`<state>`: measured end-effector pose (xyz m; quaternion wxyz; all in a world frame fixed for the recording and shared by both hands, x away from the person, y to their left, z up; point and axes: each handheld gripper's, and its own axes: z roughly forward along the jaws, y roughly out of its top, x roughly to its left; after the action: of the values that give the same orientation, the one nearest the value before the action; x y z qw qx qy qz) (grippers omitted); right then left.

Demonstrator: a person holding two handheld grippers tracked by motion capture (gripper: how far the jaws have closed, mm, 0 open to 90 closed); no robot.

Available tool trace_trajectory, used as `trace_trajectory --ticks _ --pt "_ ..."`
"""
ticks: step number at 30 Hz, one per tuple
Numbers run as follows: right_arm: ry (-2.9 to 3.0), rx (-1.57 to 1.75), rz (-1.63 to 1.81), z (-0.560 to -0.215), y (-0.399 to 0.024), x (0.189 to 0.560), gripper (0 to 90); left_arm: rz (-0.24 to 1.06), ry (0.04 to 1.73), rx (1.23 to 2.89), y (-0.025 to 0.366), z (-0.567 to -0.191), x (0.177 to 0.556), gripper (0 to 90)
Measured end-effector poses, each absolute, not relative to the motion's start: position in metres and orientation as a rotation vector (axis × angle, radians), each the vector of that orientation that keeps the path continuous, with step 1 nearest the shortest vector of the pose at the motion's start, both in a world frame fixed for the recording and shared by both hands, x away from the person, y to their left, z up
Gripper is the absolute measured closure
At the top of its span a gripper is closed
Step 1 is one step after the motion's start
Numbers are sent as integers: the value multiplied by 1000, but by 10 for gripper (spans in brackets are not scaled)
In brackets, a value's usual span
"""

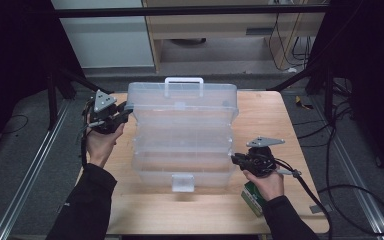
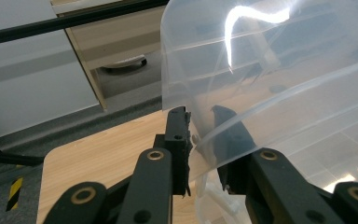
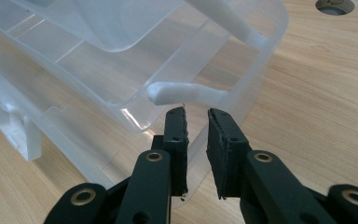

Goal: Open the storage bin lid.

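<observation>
Clear plastic organiser box (image 1: 182, 132) is seen mid-desk (image 1: 145, 210) in the high view, tiers fanned open. In the left gripper view, the left claw (image 2: 200, 135) is pinched onto the lid's thin edge, which could easily slip out. In the right gripper view, the right claw (image 3: 196, 122) is clamped over the bottom tray's rim.

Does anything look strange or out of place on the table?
Nothing looks damaged or spilled. One oddity: a green box lies at the table's near right edge, partly hidden under the right hand, apart from the clear plastic organiser.
</observation>
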<state>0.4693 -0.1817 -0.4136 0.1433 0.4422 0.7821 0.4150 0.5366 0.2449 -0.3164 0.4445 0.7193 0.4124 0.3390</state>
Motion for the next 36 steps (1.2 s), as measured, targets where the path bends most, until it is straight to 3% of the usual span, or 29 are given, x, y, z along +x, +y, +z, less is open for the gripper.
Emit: trace_trajectory --ticks 36 --pt "2265 1279 1199 -413 -182 470 776 879 1041 1753 239 -307 553 750"
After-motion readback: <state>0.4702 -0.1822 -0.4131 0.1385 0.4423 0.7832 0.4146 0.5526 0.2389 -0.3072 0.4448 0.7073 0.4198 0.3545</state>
